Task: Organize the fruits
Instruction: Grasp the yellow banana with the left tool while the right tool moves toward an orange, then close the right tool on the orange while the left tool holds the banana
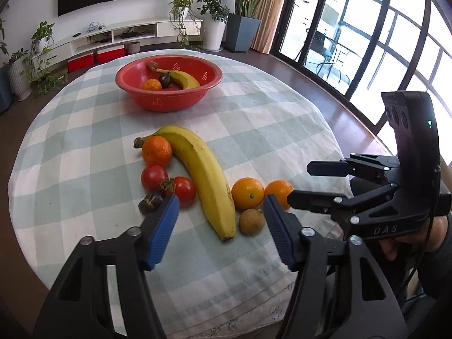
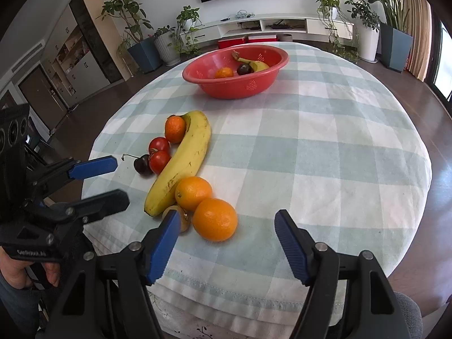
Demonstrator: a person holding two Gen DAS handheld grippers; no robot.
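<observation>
Loose fruit lies on the checked tablecloth point(image 1: 254, 130): a banana point(image 1: 203, 175), a mandarin point(image 1: 156, 151), two tomatoes point(image 1: 154, 176), a dark cherry point(image 1: 149, 203), two oranges point(image 1: 248, 193) and a small brown fruit point(image 1: 251, 221). My left gripper point(image 1: 221, 212) is open, its blue pads either side of the banana's near end without touching it. My right gripper point(image 2: 227, 220) is open too, and the nearer orange point(image 2: 214, 220) shows between its pads, untouched. A red bowl point(image 1: 169, 101) at the far side holds a banana, a mandarin and a dark fruit.
The round table's edge point(image 2: 254, 296) runs just below both grippers. A hand point(image 1: 401, 243) holds the right gripper at the table's right side. Potted plants point(image 1: 243, 8), a low white shelf unit point(image 1: 127, 32) and glass doors point(image 1: 353, 42) stand beyond the table.
</observation>
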